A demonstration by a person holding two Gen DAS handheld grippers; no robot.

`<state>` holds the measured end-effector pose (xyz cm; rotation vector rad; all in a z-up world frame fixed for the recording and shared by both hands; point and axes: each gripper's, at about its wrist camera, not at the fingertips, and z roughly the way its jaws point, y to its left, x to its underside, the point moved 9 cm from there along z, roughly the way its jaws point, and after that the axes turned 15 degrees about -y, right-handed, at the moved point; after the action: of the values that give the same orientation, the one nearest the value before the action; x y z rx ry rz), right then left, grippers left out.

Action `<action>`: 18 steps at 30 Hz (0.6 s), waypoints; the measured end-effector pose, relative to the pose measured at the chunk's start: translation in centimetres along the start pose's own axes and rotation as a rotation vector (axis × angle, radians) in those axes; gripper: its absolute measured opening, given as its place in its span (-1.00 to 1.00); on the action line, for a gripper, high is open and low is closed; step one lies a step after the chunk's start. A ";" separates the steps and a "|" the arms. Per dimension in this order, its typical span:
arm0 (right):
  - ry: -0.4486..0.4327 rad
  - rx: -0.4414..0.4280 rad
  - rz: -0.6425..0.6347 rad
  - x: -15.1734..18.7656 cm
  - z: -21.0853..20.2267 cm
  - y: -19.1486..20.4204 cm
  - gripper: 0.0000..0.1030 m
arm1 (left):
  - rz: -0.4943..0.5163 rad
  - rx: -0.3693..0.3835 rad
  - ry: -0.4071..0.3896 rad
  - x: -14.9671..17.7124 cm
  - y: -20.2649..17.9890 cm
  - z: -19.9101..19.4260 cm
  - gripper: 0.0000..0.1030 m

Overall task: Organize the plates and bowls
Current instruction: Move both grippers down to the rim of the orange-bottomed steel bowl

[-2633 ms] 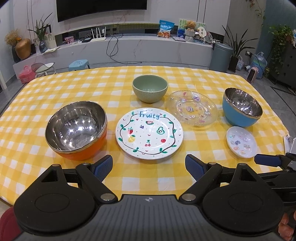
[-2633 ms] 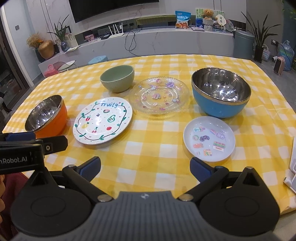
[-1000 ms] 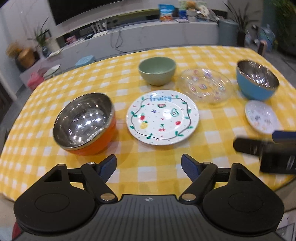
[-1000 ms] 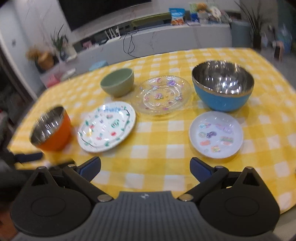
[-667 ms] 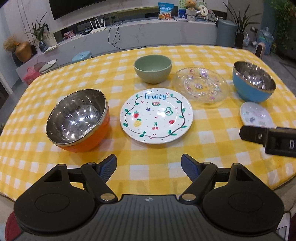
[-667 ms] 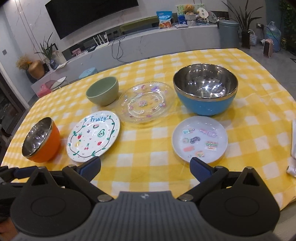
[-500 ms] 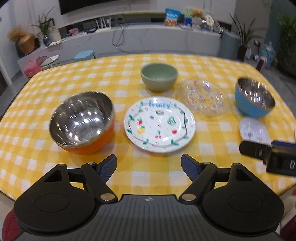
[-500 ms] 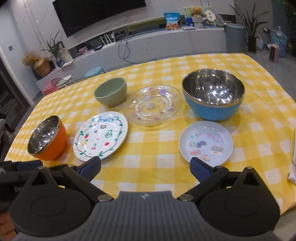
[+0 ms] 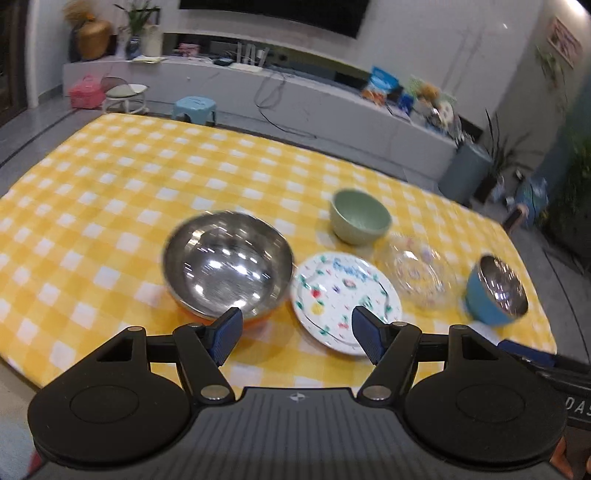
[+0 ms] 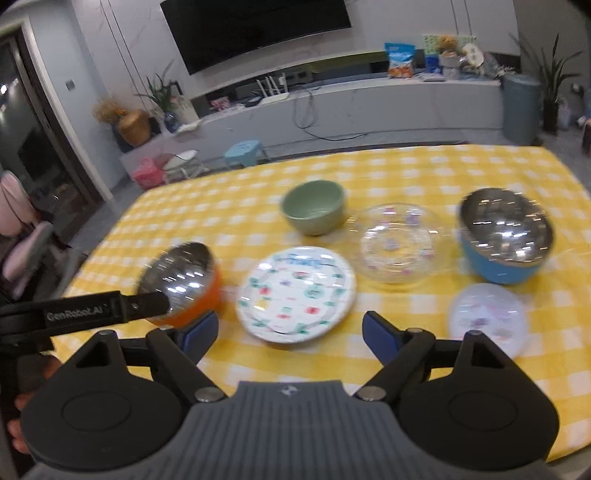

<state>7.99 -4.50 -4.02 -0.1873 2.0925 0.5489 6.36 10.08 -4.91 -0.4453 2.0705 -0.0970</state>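
On the yellow checked tablecloth point(image 9: 110, 192) stand an orange steel-lined bowl point(image 9: 227, 264) point(image 10: 184, 282), a white "Fruity" plate point(image 9: 343, 295) point(image 10: 295, 293), a green bowl point(image 9: 360, 219) point(image 10: 314, 210), a clear glass plate point(image 9: 417, 271) point(image 10: 397, 245), a blue steel-lined bowl point(image 9: 495, 290) point(image 10: 506, 238) and a small white sticker plate point(image 10: 487, 319). My left gripper point(image 9: 297, 332) hovers above the near table edge, its jaws closing, nothing between them. My right gripper point(image 10: 290, 334) also hovers over the near edge, jaws closing and empty. The left gripper's body point(image 10: 85, 314) shows at the left of the right wrist view.
Behind the table runs a long white TV bench point(image 10: 332, 107) with a television point(image 10: 255, 27), snack bags and a router. A blue stool point(image 9: 194, 107), a round white stool point(image 9: 123, 96) and a grey bin point(image 10: 521, 110) stand on the floor beyond.
Both grippers have risen and swung, so the dishes sit lower and further right in the left view. Both pairs of jaws have narrowed slightly. No dish has moved.
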 end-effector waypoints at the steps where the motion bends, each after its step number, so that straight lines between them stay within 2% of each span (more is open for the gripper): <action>1: -0.003 -0.011 0.008 -0.2 0.3 0.6 0.63 | -0.005 -0.007 -0.015 -0.4 0.5 -0.1 0.55; 3: -0.012 -0.029 -0.003 -0.6 0.9 2.1 0.63 | -0.003 -0.022 -0.045 -1.0 1.3 -0.1 0.56; 5: -0.016 -0.048 -0.019 -0.9 1.7 3.6 0.63 | 0.000 -0.058 -0.071 -1.6 2.2 0.0 0.67; 8: -0.012 -0.086 -0.021 -1.2 3.3 5.7 0.63 | -0.007 -0.106 -0.089 -2.2 3.7 0.9 0.68; 12: 0.025 -0.067 0.001 -0.9 6.1 7.3 0.62 | -0.077 -0.155 -0.045 -2.0 6.3 3.0 0.67; 15: 0.053 -0.053 0.003 -0.3 8.4 8.0 0.50 | -0.178 -0.187 0.000 -1.2 8.2 4.2 0.57; 18: 0.095 -0.044 0.018 0.5 10.9 8.4 0.41 | -0.253 -0.181 0.038 -0.5 9.2 4.9 0.44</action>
<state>13.15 7.92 -6.91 -0.2239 2.1769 0.6074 8.27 19.36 -9.31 -0.8219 2.0593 -0.0688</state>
